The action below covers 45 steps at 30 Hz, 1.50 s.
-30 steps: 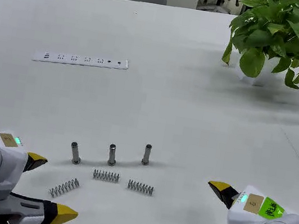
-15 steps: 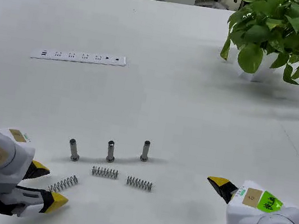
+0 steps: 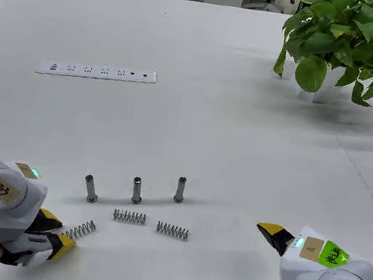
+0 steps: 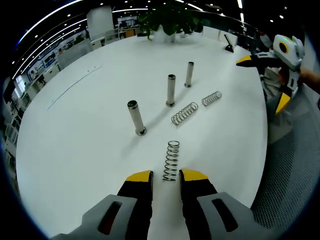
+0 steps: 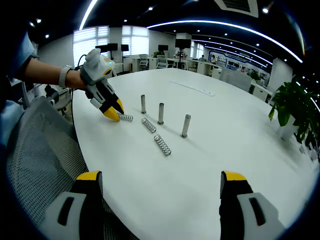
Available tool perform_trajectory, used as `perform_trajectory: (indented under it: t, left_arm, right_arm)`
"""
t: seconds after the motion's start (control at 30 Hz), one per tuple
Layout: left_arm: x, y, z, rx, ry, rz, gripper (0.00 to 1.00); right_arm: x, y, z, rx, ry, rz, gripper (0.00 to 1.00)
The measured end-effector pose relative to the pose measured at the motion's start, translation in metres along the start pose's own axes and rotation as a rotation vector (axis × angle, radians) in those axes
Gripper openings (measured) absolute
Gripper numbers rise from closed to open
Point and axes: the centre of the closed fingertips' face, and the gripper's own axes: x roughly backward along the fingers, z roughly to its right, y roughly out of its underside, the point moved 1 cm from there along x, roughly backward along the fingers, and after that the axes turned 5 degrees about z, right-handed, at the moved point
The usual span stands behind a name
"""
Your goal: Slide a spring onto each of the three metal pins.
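At a white desk (image 3: 229,140), three metal pins (image 3: 137,190) stand upright in a row, with three springs (image 3: 130,216) lying loose just in front of them and none yet on a pin. The left claw (image 3: 62,232), its jaws narrowed but released, is set at the leftmost spring (image 3: 80,229). The right claw (image 3: 240,269) hangs spread wide and empty, well apart from the parts. The left gripper view makes plain what the head view, looking over the claw's white housing, leaves unclear: the spring's near end lies in the gap between the two yellow tips, and the coil runs away beside the leftmost pin (image 4: 135,117). Whether the tips touch the wire cannot be told. The step in hand looks to be the first pick-up. Done well, it calls for a light pinch close to one end, so the coil is not crushed, then a lift and a tilt until the open bore lines up over the pin head. A power strip (image 3: 96,71) and a potted plant (image 3: 351,38) sit far back.
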Motion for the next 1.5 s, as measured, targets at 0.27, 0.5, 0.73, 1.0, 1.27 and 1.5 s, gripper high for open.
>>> perform_trajectory:
  t: [0.27, 0.5, 0.73, 1.0, 1.27, 1.5]
  left_arm:
    - [-0.002, -0.001, 0.002, -0.093, -0.003, -0.06, 0.16]
    - [-0.004, -0.001, -0.001, -0.075, 0.0, -0.095, 0.13]
    - [0.001, 0.0, 0.005, -0.033, 0.002, -0.066, 0.1]
    - [0.006, -0.006, 0.016, 0.008, 0.023, 0.025, 0.1]
    - [0.019, -0.028, 0.026, 0.059, 0.042, 0.136, 0.1]
    - [0.027, -0.042, 0.047, 0.022, 0.135, 0.209, 0.1]
  right_arm:
    - [-0.001, 0.001, -0.002, 0.005, -0.005, -0.005, 0.99]
    - [-0.001, -0.001, -0.004, 0.005, -0.008, -0.006, 0.99]
    - [0.0, -0.001, -0.004, 0.006, -0.009, -0.006, 0.99]
    - [0.0, -0.001, -0.005, 0.0, -0.011, -0.007, 0.99]
    - [-0.003, 0.002, -0.015, 0.052, -0.058, -0.03, 0.99]
    - [0.0, -0.009, -0.011, -0.026, -0.073, 0.018, 0.97]
